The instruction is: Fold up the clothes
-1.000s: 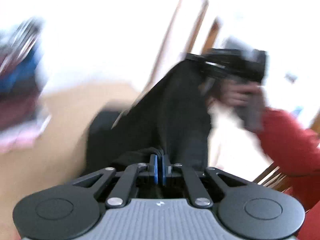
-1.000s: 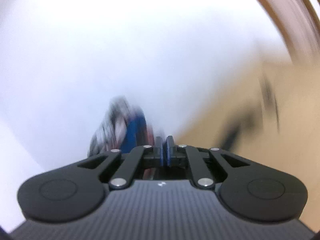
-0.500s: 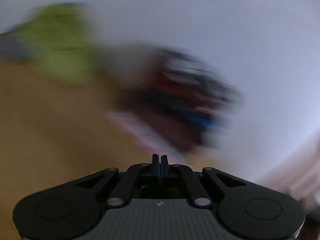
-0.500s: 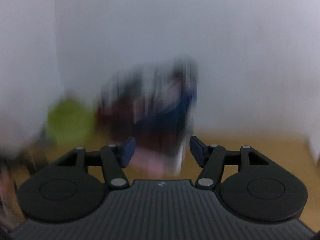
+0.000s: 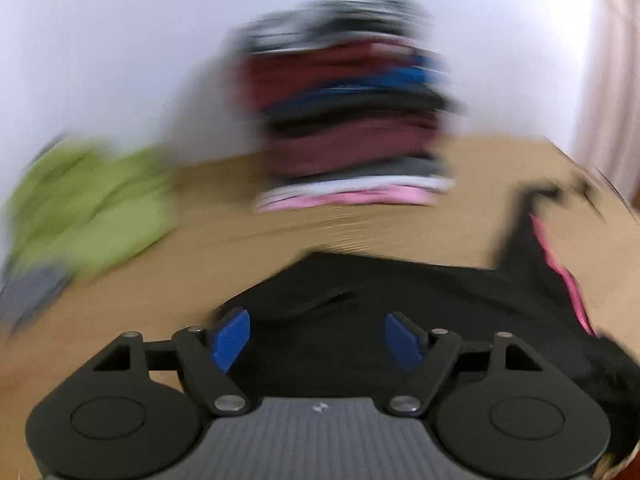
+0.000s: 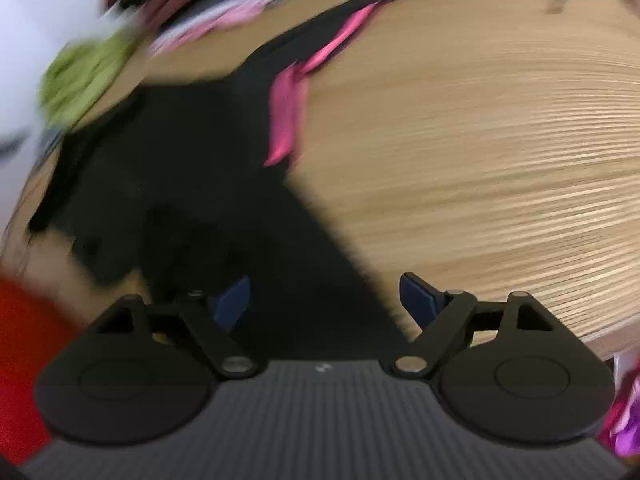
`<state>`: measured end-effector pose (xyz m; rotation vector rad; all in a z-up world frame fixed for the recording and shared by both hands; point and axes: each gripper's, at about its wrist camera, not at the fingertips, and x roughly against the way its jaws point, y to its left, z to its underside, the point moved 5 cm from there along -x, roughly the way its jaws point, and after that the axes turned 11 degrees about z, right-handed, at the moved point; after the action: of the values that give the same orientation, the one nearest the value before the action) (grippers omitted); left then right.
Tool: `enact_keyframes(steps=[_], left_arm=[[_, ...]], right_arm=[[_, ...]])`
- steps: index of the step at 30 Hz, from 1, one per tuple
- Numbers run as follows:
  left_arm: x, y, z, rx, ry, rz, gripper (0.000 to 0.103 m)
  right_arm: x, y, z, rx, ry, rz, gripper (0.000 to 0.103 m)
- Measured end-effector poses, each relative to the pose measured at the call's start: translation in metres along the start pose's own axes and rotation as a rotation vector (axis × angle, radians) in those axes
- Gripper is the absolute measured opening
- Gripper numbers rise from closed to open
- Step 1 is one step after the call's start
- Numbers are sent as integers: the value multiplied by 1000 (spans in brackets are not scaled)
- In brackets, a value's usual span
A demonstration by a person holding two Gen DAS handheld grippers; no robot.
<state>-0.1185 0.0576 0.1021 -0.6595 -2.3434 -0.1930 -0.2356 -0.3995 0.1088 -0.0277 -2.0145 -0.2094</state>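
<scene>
A: We see the wooden worktop (image 6: pixel 480 152) carrying a black garment (image 5: pixel 400 300) with pink trim, spread flat; behind it, a stack of folded clothes (image 5: pixel 348 120).

B: Our left tongs (image 5: pixel 318 338) and right tongs (image 6: pixel 326 304) are both opening, gripping nothing.

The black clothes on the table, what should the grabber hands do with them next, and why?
Probably lower both sets of fingers onto an edge of the black garment and pinch it. It lies rumpled, not yet folded, on the wooden table. The left gripper and right gripper are both opening over it, with nothing pinched. The folded stack waits behind.
</scene>
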Motion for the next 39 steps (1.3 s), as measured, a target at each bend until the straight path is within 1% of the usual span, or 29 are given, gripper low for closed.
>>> enact_keyframes(steps=[1, 2, 3, 4, 6, 7, 8, 10, 11, 12, 13, 14, 15, 16, 18, 19, 21, 23, 25, 27, 29, 30, 31, 33, 34, 35, 36, 39], left_arm=[[-23, -19, -8, -71, 22, 36, 77], [-46, -41, -14, -141, 49, 79, 77], [-68, -56, -16, -193, 74, 114, 77], [-93, -60, -17, -224, 104, 142, 76], [-138, -77, -18, -245, 191, 176, 70], [-150, -78, -15, -251, 206, 186, 68], [-161, -79, -12, -257, 222, 197, 68], [-181, -84, -13, -260, 251, 213, 69], [-190, -87, -15, -257, 264, 218, 69], [-197, -83, -16, -256, 279, 219, 69], [-196, -82, -14, -260, 291, 214, 69], [-196, -81, -12, -263, 303, 210, 69], [-198, -77, -12, -263, 314, 203, 69], [-200, -75, -11, -255, 328, 194, 69], [-211, -68, -7, -215, 358, 170, 69], [-214, -63, -6, -185, 351, 171, 72], [-215, -52, -3, -119, 344, 193, 73], [-212, -43, -2, -67, 342, 208, 74], [-212, -39, -2, -80, 334, 201, 77], [-212, -38, -3, -79, 329, 203, 78], [-213, -37, -3, -82, 324, 203, 78], [-213, -38, -2, -78, 323, 200, 78], [-213, -38, -2, -74, 322, 197, 78], [-212, -38, -2, -51, 328, 178, 77], [-209, -38, -3, -37, 330, 154, 75], [-206, -37, -4, -22, 332, 130, 70], [-202, -37, -4, -8, 334, 106, 70], [-180, -37, -3, 69, 294, 99, 70]], right_arm=[[1, 1, 9, 23, 23, -11, 84], [2, 5, 20, 48, 38, 17, 84], [0, 8, 32, 92, 41, 91, 84], [-2, 11, 43, 141, 42, 175, 84], [-10, 12, 68, 186, 51, 334, 83], [-14, 13, 81, 204, 56, 413, 83], [-17, 11, 91, 151, 42, 426, 83], [-21, 6, 109, 2, 3, 413, 83], [-24, 3, 117, -81, -12, 388, 83], [-26, -1, 125, -166, -25, 357, 75], [-29, -4, 132, -251, -39, 326, 64], [-30, -6, 140, -318, -34, 317, 26], [-31, -8, 147, -379, -24, 315, 5], [-30, -8, 153, -426, -18, 314, 5], [-21, -3, 157, -469, -47, 333, 5], [-17, 0, 158, -488, -64, 343, 5], [5, -8, 161, -569, -127, 362, 5], [33, -17, 163, -595, -199, 428, 5], [51, -10, 158, -549, -247, 509, 5], [68, -5, 151, -486, -283, 583, 5], [82, 6, 137, -428, -323, 675, 5], [88, 5, 127, -414, -345, 725, 5], [98, -1, 108, -395, -369, 796, 5], [123, -6, 70, -301, -443, 969, 5], [135, -7, 52, -256, -480, 1031, 5], [145, -10, 29, -216, -515, 1070, 5], [155, -14, 4, -176, -550, 1104, 5], [177, -38, -74, -79, -674, 1161, 5]])
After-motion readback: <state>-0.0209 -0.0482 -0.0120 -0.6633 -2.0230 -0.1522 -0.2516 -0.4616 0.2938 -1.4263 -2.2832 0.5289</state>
